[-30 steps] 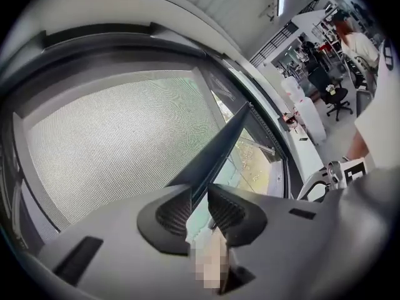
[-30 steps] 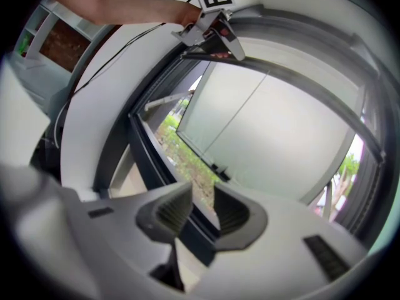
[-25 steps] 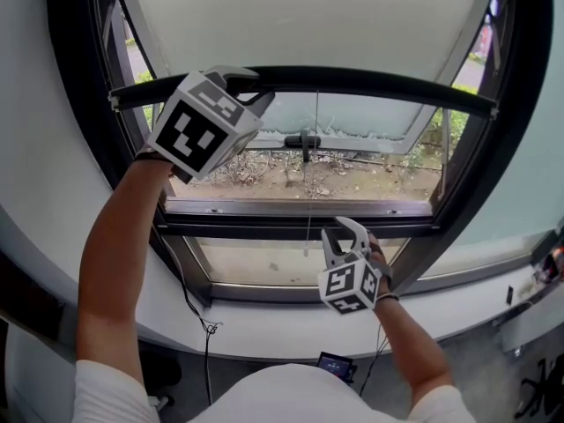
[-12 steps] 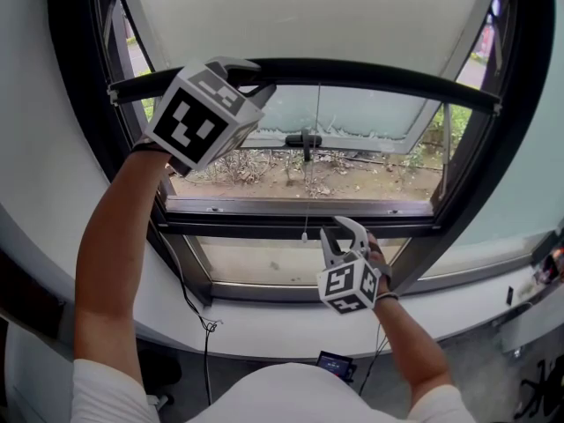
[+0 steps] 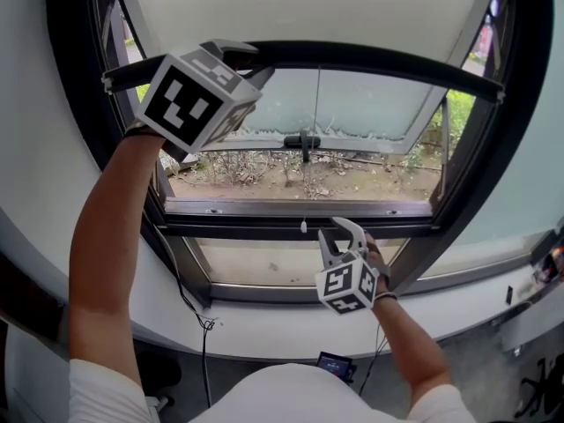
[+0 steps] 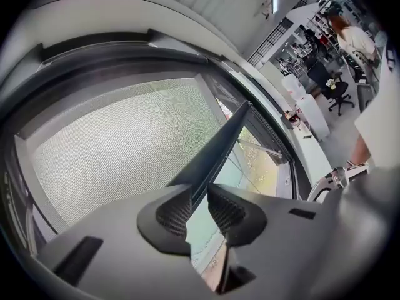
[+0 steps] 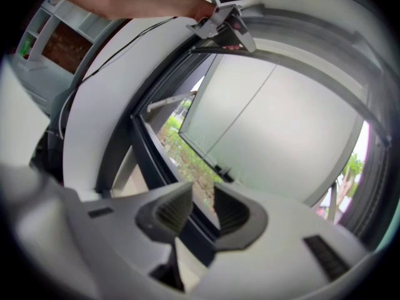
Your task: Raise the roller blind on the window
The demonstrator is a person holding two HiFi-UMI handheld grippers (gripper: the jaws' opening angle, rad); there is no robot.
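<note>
The roller blind's pale fabric hangs over the top of the window and ends in a black bottom bar. At the bar's left end my left gripper is shut on it; in the left gripper view the bar runs into the gap of my left gripper. A thin pull cord hangs from the bar, and its end dangles just left of my right gripper. That right gripper stands open and holds nothing. The right gripper view shows the left gripper on the bar.
Below the bar a tilted window sash with a black handle shows the ground outside. A black frame and a white sill lie under it. A cable hangs at the left. Desks and a person stand far right.
My left gripper has gone up with the bottom bar, so more of the window shows. The cord's end has risen with it. The right gripper has stayed where it was.
</note>
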